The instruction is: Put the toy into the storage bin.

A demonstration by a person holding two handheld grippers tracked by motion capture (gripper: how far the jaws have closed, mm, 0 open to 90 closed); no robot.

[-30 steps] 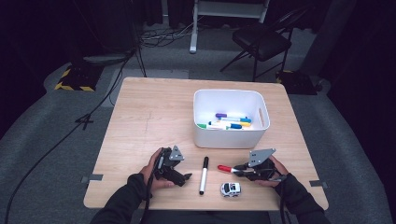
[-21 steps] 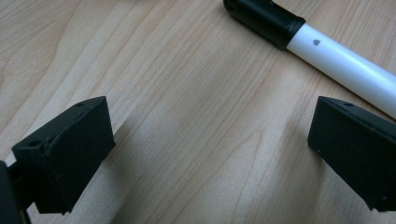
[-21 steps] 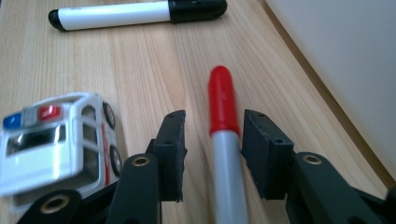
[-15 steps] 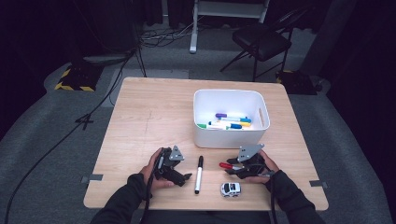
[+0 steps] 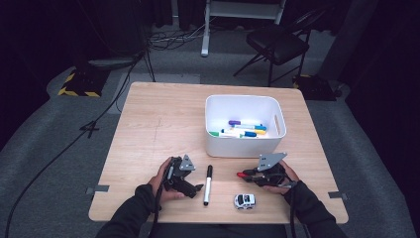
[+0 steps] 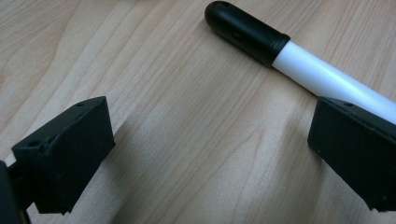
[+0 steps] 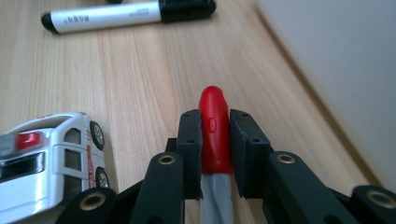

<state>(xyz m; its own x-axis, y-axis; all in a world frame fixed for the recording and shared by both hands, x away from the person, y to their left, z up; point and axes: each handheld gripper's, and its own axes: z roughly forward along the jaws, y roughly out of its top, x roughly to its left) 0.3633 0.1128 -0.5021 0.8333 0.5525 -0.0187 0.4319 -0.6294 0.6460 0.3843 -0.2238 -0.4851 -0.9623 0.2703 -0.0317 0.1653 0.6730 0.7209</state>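
Observation:
My right gripper [image 5: 246, 174] is low over the table in front of the white bin [image 5: 241, 145]. Its jaws have just been closing and are now shut on a red-capped marker [image 7: 214, 133], whose red tip [image 5: 240, 174] sticks out to the left past the pads. My left gripper [image 5: 197, 187] rests on the table at the left, open, with bare wood between its fingers [image 6: 65, 149]. A black-capped white marker [image 5: 207, 184] lies just to its right, beside one jaw and not gripped.
A small white toy car [image 5: 244, 200] stands near the front edge, close to the left of the right gripper [image 7: 215, 140]. The bin holds several coloured markers [image 5: 242, 130]. The left half of the tabletop [image 5: 153, 124] is bare wood.
The right gripper has shifted slightly and tilted while keeping the red marker. The black marker lies a little further left than a second ago. The left gripper has stayed put.

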